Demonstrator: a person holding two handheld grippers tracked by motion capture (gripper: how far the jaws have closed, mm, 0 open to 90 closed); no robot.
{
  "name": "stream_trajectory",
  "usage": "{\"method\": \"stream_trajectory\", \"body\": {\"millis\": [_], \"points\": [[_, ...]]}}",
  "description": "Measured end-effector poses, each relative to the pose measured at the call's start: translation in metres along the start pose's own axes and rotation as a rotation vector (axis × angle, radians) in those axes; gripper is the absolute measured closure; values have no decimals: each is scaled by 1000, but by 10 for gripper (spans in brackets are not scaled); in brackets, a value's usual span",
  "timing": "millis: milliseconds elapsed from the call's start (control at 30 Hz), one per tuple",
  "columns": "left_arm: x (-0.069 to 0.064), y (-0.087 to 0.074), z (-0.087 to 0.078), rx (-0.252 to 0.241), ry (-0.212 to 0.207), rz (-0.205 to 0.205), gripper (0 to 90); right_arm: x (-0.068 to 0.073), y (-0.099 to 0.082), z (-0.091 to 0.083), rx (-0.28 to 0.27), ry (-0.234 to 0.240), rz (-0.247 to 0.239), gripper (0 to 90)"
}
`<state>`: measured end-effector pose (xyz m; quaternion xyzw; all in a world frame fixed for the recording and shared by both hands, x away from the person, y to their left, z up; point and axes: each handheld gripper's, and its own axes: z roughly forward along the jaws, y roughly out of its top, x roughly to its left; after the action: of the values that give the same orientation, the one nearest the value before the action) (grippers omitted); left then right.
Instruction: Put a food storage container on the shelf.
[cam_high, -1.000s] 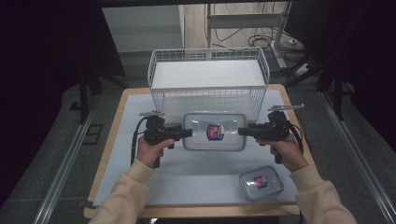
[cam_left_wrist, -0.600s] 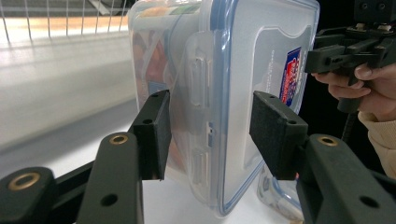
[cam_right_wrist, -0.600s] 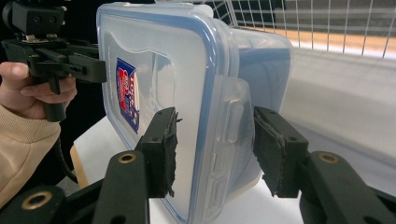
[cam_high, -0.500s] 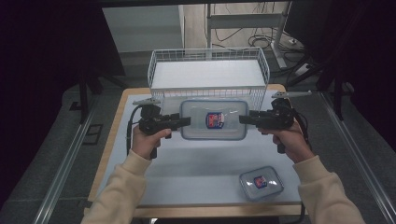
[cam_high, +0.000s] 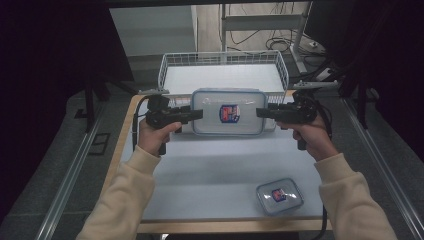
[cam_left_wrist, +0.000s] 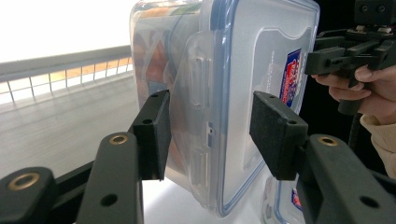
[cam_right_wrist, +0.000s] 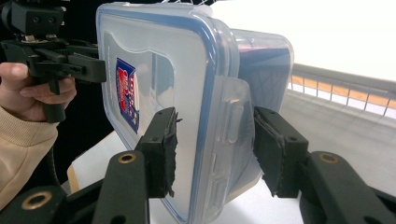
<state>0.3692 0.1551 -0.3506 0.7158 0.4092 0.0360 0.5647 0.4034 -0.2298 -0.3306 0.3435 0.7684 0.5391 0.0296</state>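
Above the pale table, both grippers, left and right, clamp the clear blue-rimmed plastic container, which has risen toward the white wire basket, ready for placing inside.

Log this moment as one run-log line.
phase: two-gripper lift | left gripper: shut on large container | right gripper: shut on it | basket: behind | small container: on table

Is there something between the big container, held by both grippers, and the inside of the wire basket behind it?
Only the basket's near wall stands between them. The big container, gripped at both ends by the left gripper and the right gripper, must pass over that wall. Nothing lies on the basket's floor.
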Motion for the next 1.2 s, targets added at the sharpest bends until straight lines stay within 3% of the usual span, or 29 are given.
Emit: {"method": "stream_trajectory", "body": {"millis": [567, 933, 1200], "points": [[8, 33, -2, -18, -1, 13, 499, -5, 36, 2, -6, -3, -25, 511], [21, 54, 3, -30, -17, 2, 499, -11, 66, 5, 15, -21, -31, 511], [30, 72, 4, -20, -11, 20, 498, -18, 82, 12, 21, -23, -27, 511]]}}
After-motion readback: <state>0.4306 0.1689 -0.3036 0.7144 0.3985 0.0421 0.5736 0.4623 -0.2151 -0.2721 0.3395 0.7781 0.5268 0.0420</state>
